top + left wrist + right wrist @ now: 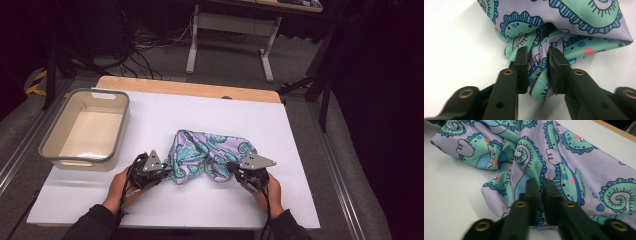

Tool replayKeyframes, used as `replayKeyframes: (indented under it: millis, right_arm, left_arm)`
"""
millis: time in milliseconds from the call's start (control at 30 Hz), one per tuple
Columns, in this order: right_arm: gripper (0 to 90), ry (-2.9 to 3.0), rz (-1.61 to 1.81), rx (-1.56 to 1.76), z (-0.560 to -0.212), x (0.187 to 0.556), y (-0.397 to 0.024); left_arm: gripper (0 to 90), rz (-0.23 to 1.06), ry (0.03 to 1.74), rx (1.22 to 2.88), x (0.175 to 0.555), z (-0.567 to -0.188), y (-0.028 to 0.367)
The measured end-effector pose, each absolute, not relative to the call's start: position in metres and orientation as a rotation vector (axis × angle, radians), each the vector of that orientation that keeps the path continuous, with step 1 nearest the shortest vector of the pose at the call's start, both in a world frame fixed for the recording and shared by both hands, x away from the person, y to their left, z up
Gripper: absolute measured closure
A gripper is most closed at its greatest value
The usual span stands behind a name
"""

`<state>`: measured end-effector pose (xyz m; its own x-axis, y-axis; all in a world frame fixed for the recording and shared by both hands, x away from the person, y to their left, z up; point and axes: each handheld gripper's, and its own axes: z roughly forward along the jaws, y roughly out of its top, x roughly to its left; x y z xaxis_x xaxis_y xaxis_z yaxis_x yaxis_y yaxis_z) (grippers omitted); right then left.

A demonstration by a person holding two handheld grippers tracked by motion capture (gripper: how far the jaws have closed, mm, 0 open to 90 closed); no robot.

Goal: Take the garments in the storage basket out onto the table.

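A crumpled lilac cloth [210, 155] printed with teal and blue swirls lies in the middle of the white table [290, 130]. At the cloth's left corner, my left gripper [167, 172] has a bunched fold between its jaws. In the left gripper view that fold [539, 72] fills the gap, and both pads [522, 62] press on it. My right gripper [231, 170] is at the cloth's right front edge. Its jaws [541, 182] stand almost together, pinching a thin ridge of the cloth [586, 165].
A grey-rimmed beige bin [85, 162] stands on the table's left side, close to my left hand. A wooden strip [190, 87] runs along the far edge. Beyond it are a desk frame and cables on the floor.
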<state>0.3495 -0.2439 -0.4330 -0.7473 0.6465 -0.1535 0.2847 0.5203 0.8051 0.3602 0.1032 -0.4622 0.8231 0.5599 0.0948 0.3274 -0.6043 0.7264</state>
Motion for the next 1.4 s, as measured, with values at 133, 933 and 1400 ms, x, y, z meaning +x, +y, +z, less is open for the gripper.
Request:
replayKeyframes:
  millis: [133,933,1400]
  right_arm:
    - [89.6,2.312,1.129,0.755,-0.426,0.345,-0.25]
    - [89.9,2.21,1.13,0.83,-0.414,0.291,-0.321]
    - [89.8,2.281,1.007,0.867,-0.433,0.291,-0.334]
  left_arm:
    - [78.4,0.404,0.658,2.258,0.36,-0.461,0.107]
    - [80.1,0.544,0.843,2.178,0.327,-0.451,0.179]
    - [80.0,0.542,0.915,2.155,0.317,-0.457,0.208]
